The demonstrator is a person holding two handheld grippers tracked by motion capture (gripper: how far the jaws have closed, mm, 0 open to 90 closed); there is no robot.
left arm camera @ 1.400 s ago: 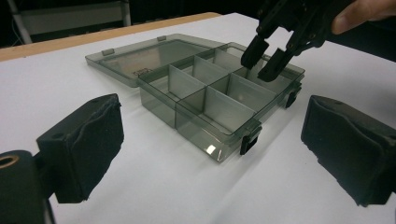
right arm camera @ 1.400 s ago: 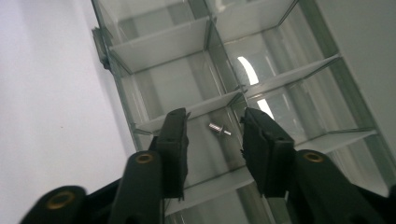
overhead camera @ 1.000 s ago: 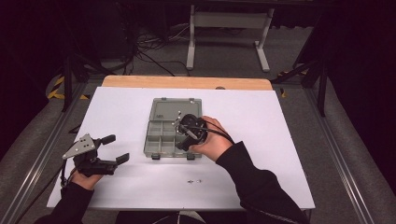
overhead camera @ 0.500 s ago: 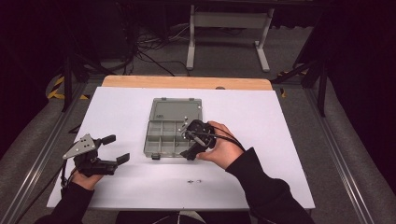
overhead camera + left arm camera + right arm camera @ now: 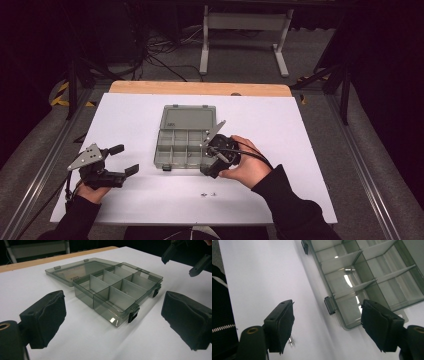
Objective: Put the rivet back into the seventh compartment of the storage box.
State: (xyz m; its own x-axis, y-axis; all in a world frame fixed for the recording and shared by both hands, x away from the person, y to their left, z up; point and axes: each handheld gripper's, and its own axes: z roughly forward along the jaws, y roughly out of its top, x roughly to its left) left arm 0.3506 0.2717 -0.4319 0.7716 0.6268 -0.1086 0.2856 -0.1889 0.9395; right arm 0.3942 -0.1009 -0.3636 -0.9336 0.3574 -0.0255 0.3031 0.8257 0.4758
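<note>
Item: open compartment organizer box (image 5: pixel 182 142). Your right tongs (image 5: pixel 327 327), spread empty, sit between deposits; next, pinch a screw (image 5: pixel 291 341) just beside them. Left tongs (image 5: pixel 112 322) spread.

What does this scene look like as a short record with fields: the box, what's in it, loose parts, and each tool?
box: grey clear compartment box, lid open flat, on the white table
contents: one small metal part in a compartment
loose parts: small screws on the table in front of the box
left tool: open, nothing between the jaws, apart from the box
right tool: jaws just opened, nothing between them, at the box's right edge
</note>
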